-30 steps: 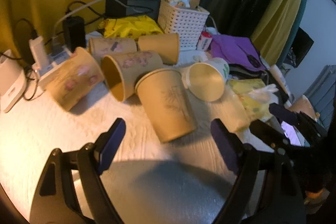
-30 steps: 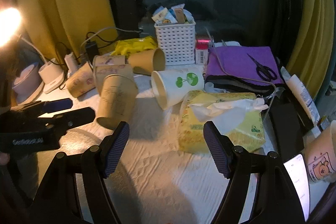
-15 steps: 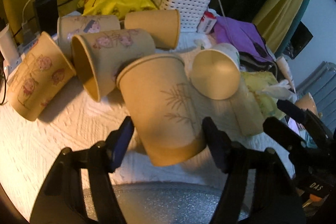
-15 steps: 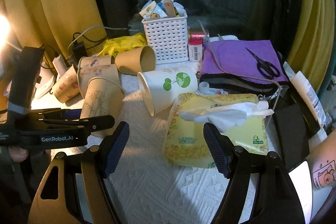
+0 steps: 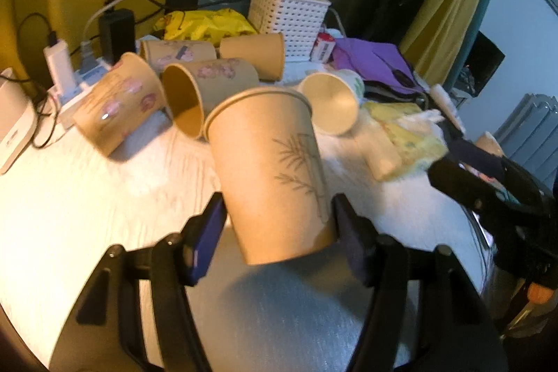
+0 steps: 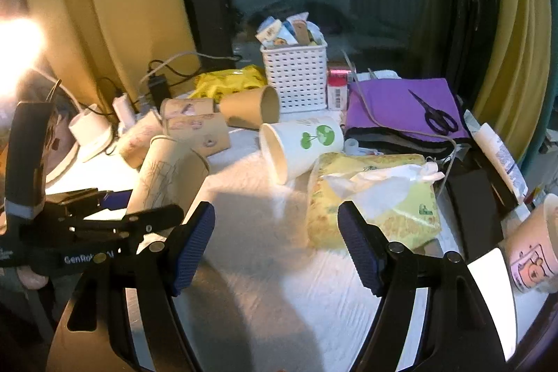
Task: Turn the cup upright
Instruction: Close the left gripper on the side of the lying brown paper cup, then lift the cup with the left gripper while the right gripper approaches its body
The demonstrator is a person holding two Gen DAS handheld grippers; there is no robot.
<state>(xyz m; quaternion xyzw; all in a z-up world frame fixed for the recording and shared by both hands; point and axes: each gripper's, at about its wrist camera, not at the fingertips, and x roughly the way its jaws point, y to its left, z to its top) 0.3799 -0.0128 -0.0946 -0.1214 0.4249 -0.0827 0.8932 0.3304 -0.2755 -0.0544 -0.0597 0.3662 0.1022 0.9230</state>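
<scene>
My left gripper (image 5: 279, 225) is shut on a tan paper cup with a bamboo drawing (image 5: 268, 169), held near its base and lifted off the table, rim tilted up and away. In the right wrist view the same cup (image 6: 167, 176) leans between the left gripper's fingers (image 6: 150, 215) at the left. My right gripper (image 6: 275, 239) is open and empty above the white table. Several other paper cups lie on their sides behind: flowered ones (image 5: 118, 107) (image 5: 209, 89), a plain tan one (image 5: 254, 54) and a white cup with a green tree print (image 6: 300, 145).
A white basket (image 6: 294, 82) of packets stands at the back. A yellow tissue pack (image 6: 373, 197) lies at the right, with purple cloth and scissors (image 6: 432, 114) behind. Chargers and cables (image 5: 87, 58) sit at the back left. An upright printed cup (image 6: 533, 253) stands at the far right.
My left gripper closed on the bamboo cup and lifted it, tilting its rim upward. The right gripper stayed open and shifted slightly.
</scene>
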